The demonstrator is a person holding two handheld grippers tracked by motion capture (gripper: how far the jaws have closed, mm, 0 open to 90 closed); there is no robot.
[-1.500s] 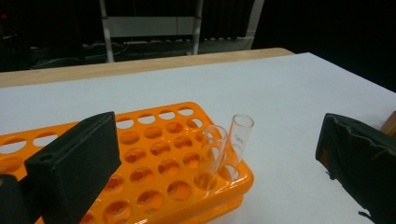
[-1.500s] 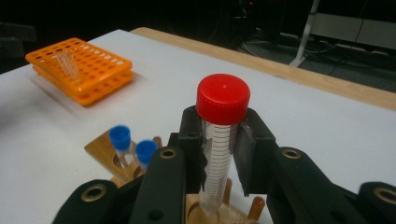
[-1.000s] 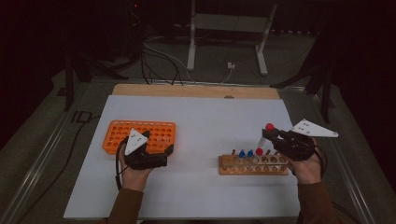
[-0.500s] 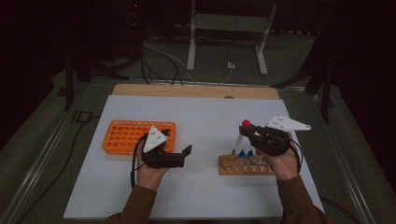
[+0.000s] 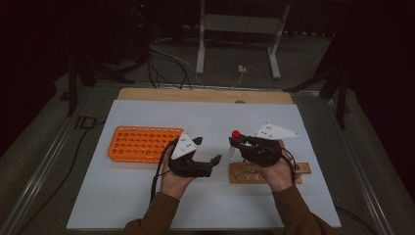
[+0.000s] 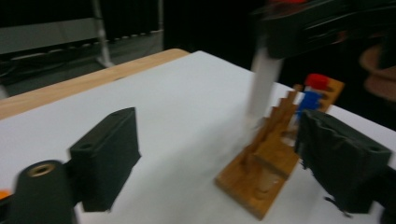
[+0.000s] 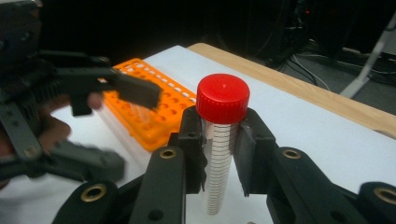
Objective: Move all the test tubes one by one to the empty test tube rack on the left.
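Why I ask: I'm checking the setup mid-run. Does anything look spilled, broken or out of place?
Nothing stands out. The red-capped tube is upright in the right gripper, clear of the wooden rack. The orange rack sits flat on the white sheet. No spill shows. The left gripper, jaws just closing, holds nothing.

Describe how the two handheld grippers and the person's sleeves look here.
Both the left gripper and right gripper are black, each with two blocky jaws bearing brass-ringed screw holes, and each carries a pale grey three-cornered plate dotted with small holes. A black cable trails from the left one. The sleeves are brown.
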